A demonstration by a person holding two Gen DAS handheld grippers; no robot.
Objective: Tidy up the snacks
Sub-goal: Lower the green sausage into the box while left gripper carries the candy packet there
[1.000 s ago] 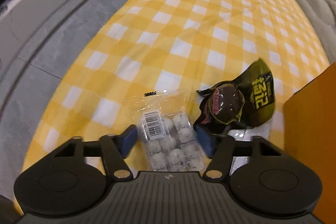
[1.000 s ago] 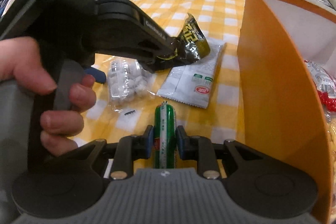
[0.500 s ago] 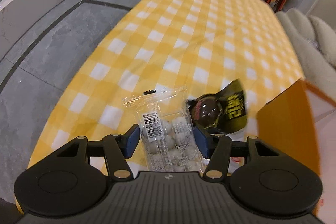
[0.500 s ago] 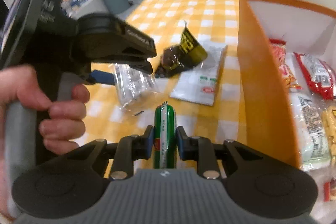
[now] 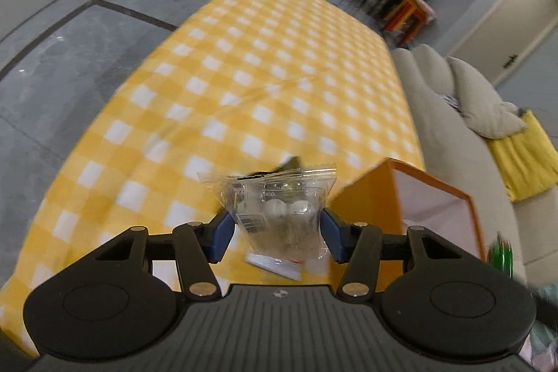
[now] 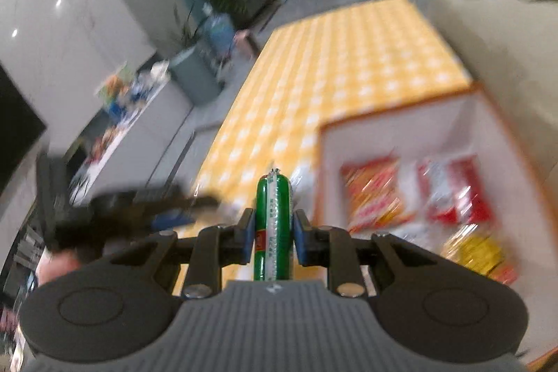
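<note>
- My left gripper (image 5: 273, 237) has just been closing its jaws; the blue pads (image 5: 223, 234) now press both sides of a clear plastic bag of white round candies (image 5: 279, 208), lifted off the yellow-and-white checked tablecloth (image 5: 244, 86).
- The bag stands with its crimped seal up and away from me. A small barcode label sits low on its left face; the print is too small to read.
- A dark wrapper edge (image 5: 284, 164) peeks from behind the bag's top, and a white packet (image 5: 275, 265) lies on the cloth beneath it.
- My right gripper (image 6: 272, 230) is pressed tight on a green sausage stick with a white lettered stripe (image 6: 273, 218); the lettering is blurred. Its long axis runs straight ahead along the fingers, clipped tip forward.
- The orange open box with white inside walls (image 6: 401, 124) sits just right of the sausage, holding red and yellow snack packs (image 6: 375, 194), their labels smeared.
- From the left camera, the box (image 5: 369, 194) is just right of the bag.
</note>
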